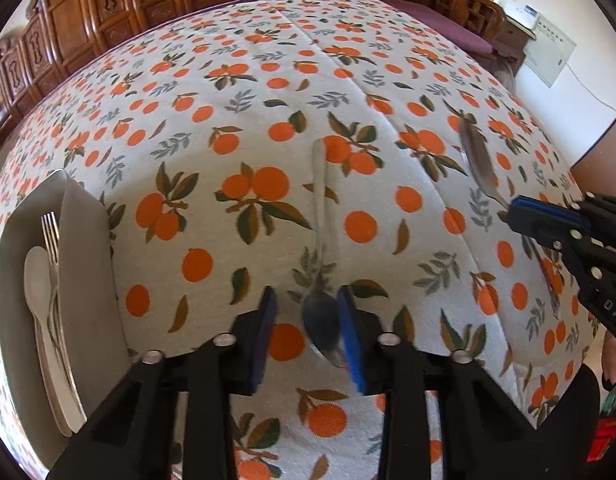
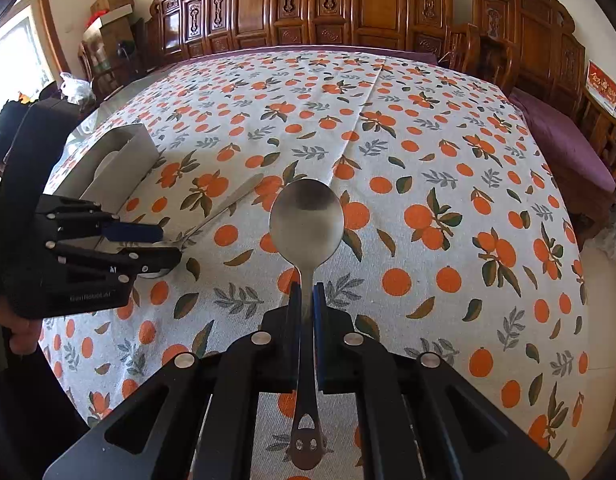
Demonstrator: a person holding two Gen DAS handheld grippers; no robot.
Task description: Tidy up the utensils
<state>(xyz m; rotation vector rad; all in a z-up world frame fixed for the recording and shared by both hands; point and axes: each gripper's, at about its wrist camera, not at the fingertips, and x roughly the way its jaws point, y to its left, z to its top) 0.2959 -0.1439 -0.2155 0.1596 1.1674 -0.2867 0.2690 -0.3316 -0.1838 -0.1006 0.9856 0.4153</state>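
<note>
The right gripper (image 2: 306, 300) has its blue-padded jaws closed tight on the neck of a plain stainless-steel spoon with a broad oval bowl (image 2: 306, 220). The metal is matte grey, with a dull darker patch across the bowl. Its long axis runs straight along the gripper's fingers: the bowl points forward, away from the camera and above the cloth, while the flat handle passes back between the pads and ends in a widened tip pierced by small cut-outs. In the left wrist view this same spoon (image 1: 477, 156) juts out from the right gripper (image 1: 511, 210) at the right side, bowl aimed toward the far edge of the table.

The left gripper (image 1: 308, 332) is spread wide open and holds nothing. Its blue pads (image 1: 268, 320) straddle the bowl of a second steel spoon (image 1: 321, 320) lying flat on the white tablecloth printed with oranges and leaves (image 1: 228, 140). That spoon's bowl lies nearest the camera, close against the right-hand pad, and its slim handle stretches away across the cloth toward the table's middle.

At the left edge sits a shallow grey rectangular tray (image 1: 84, 248), holding a silver fork (image 1: 50, 232) and a white spoon (image 1: 38, 272) side by side, heads pointing away.
</note>
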